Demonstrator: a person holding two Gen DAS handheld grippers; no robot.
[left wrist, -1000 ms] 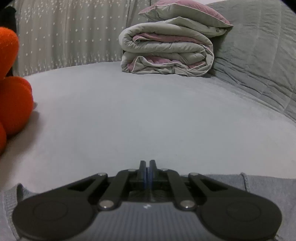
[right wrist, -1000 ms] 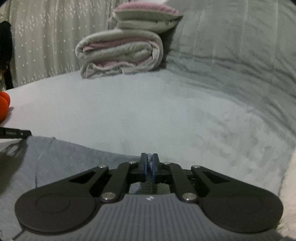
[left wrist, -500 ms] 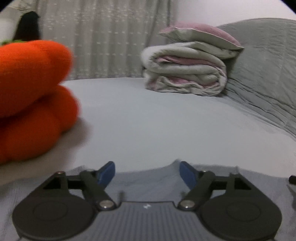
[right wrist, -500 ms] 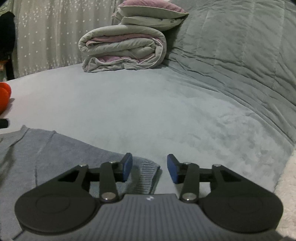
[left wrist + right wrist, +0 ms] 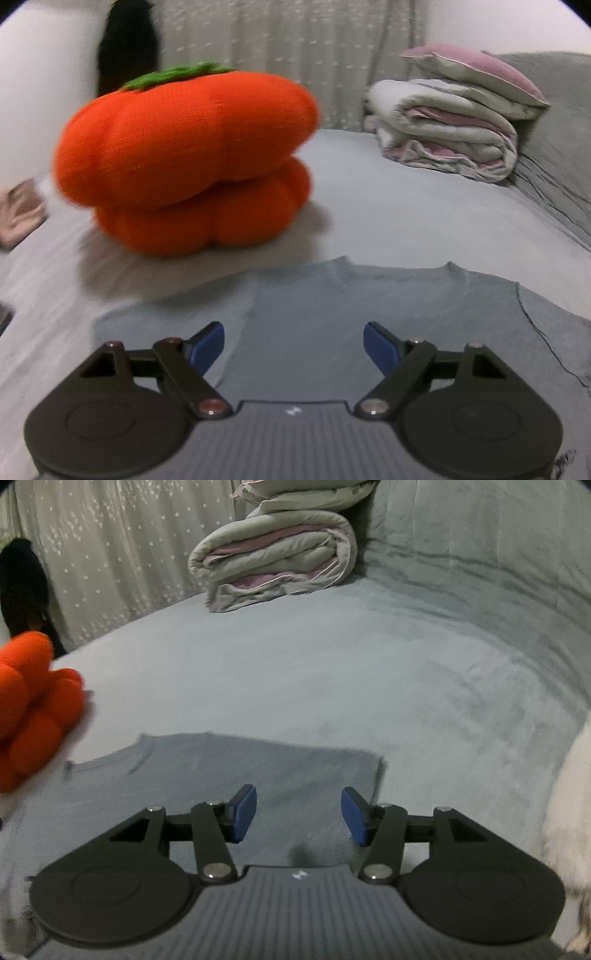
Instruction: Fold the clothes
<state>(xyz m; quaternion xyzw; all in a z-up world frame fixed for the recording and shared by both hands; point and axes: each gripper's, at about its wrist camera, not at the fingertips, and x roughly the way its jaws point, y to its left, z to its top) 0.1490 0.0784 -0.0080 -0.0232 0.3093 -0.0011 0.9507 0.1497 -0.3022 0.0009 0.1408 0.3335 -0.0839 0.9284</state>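
Both tongs had let go since a second earlier: then each pair of blue pads was pressed together low on the grey garment, and now both had been spreading apart and lifting clear of it. In the left wrist view the left gripper (image 5: 293, 341) stood wide open at the bottom of the frame with nothing between its pads, and the grey sweater (image 5: 369, 314) lay flat on the bed (image 5: 406, 214) just beyond and beneath the fingers, its neckline toward the middle of the frame. An orange pumpkin cushion (image 5: 192, 162), formerly at the left edge, now filled the upper left, close behind the sweater. In the right wrist view the right gripper (image 5: 299, 819) was also spread, less widely, and empty; the sweater's cloth filled the lower centre and left of the frame under the fingers, and its straight right edge ran down just right of the right pad. The knit looked pale grey-blue, smooth and largely unwrinkled, with a thin dark seam line. A folded quilt (image 5: 273, 557) sat at the top, well apart from the garment.
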